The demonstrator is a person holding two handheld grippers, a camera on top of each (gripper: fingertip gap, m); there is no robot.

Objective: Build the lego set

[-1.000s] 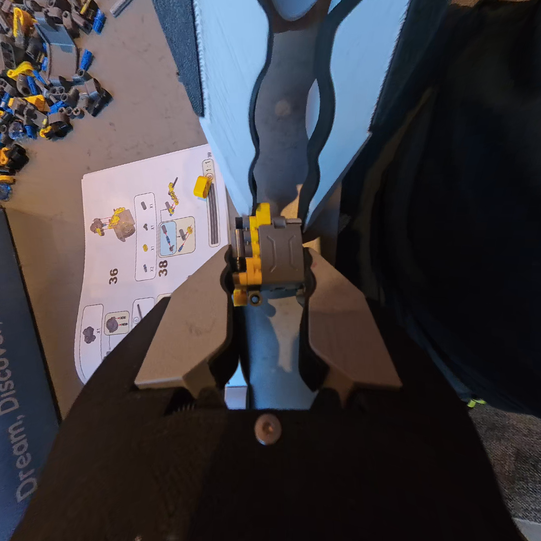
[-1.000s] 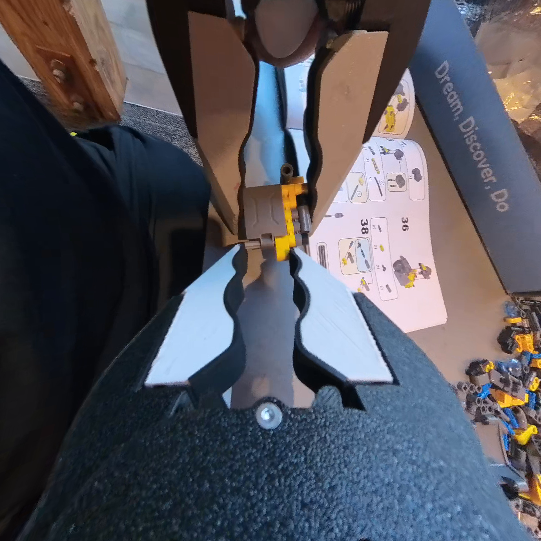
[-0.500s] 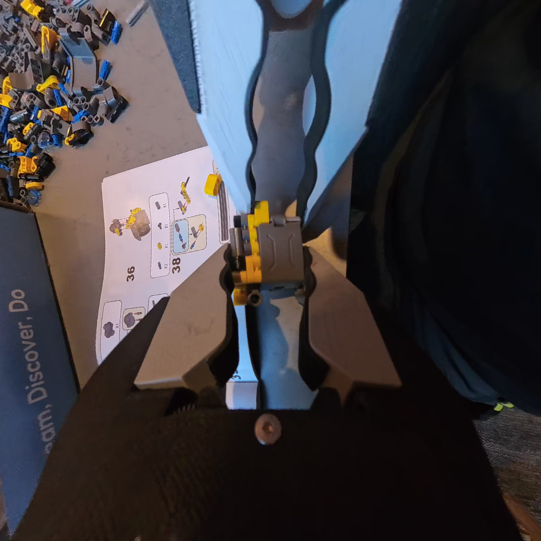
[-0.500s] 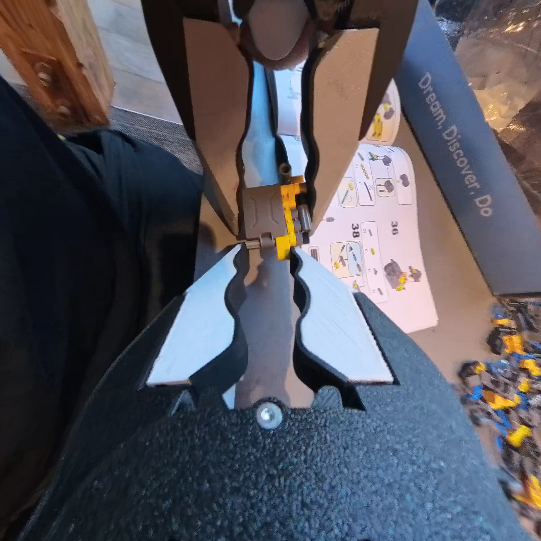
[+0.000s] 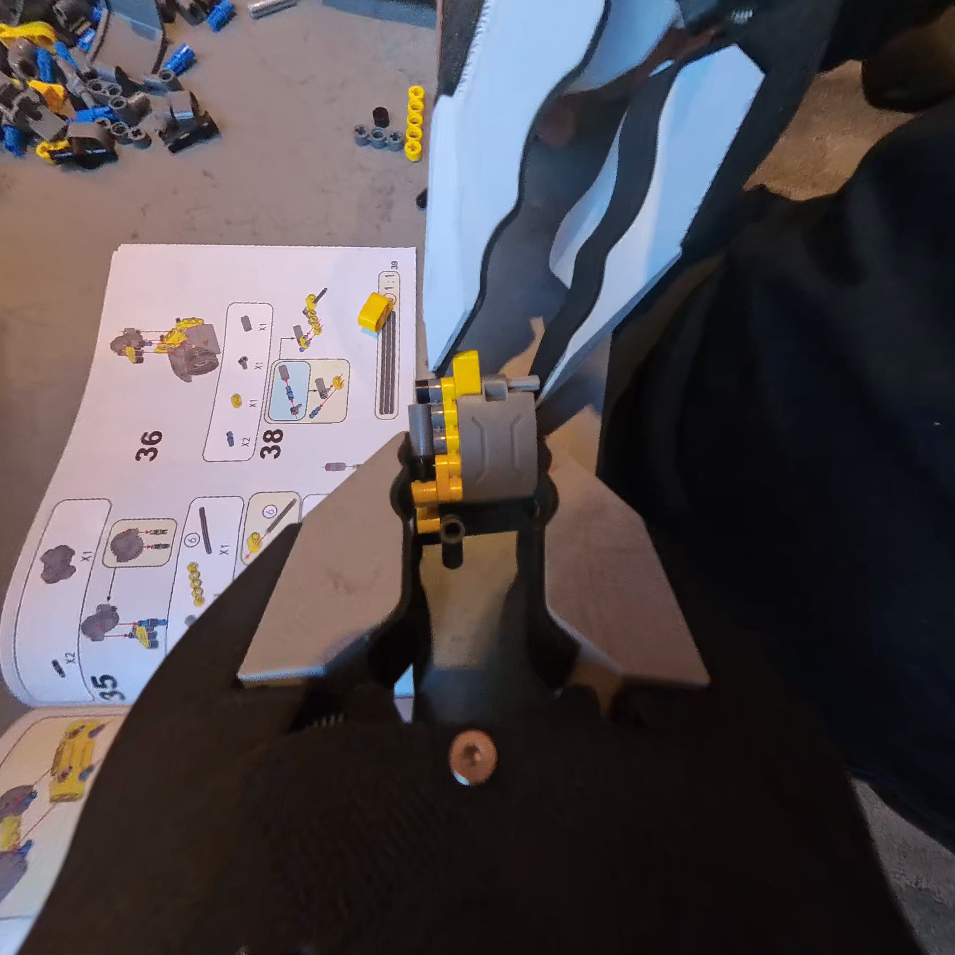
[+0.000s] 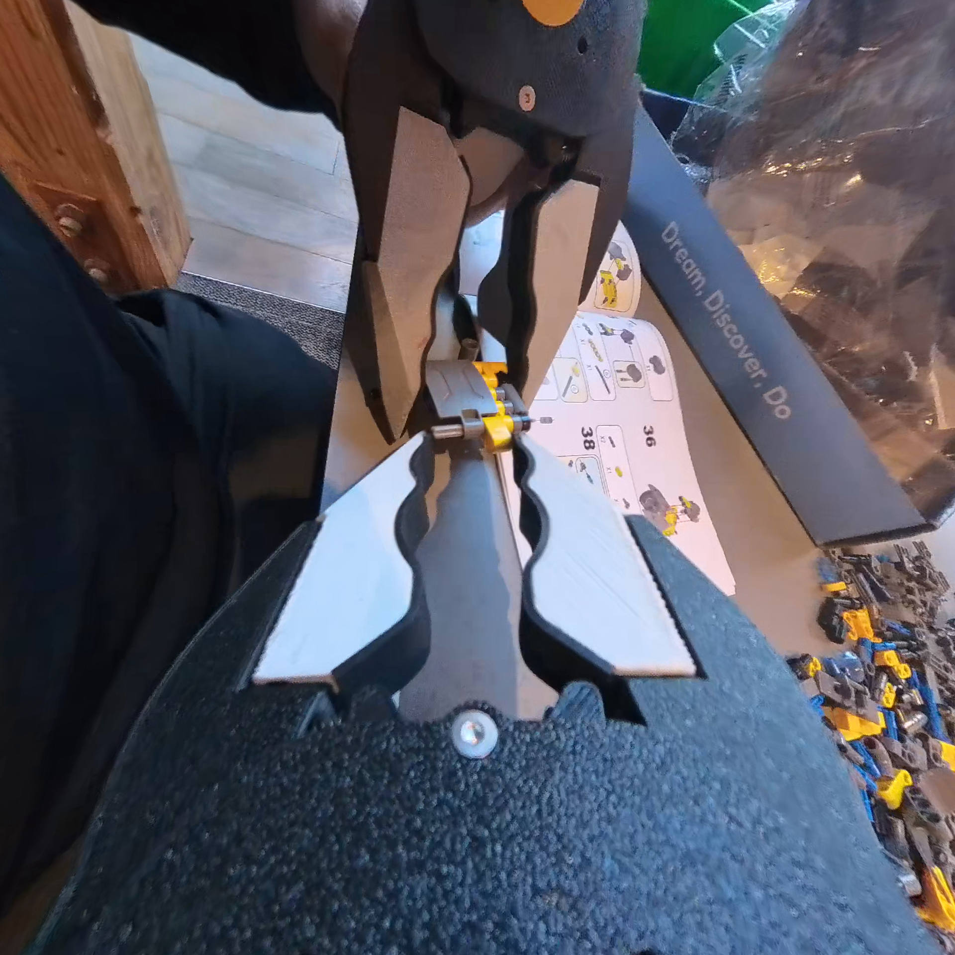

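Grey tabletop [image 5: 289,196] below, an open instruction booklet [image 5: 170,393] spread across it, loose yellow, blue and grey building pieces [image 6: 878,697] heaped to one side beside a long dark box [image 6: 765,372]. Left gripper [image 5: 473,455] has its tan fingers clamped on a small grey-and-yellow brick assembly [image 5: 478,444], held up above the booklet. Right gripper [image 6: 473,444] faces it, pale fingers [image 6: 584,563] parted, tips just at the assembly's near end where a short grey pin [image 6: 447,430] sticks out; whether they touch it cannot be told. One yellow piece [image 5: 375,311] lies on the page.
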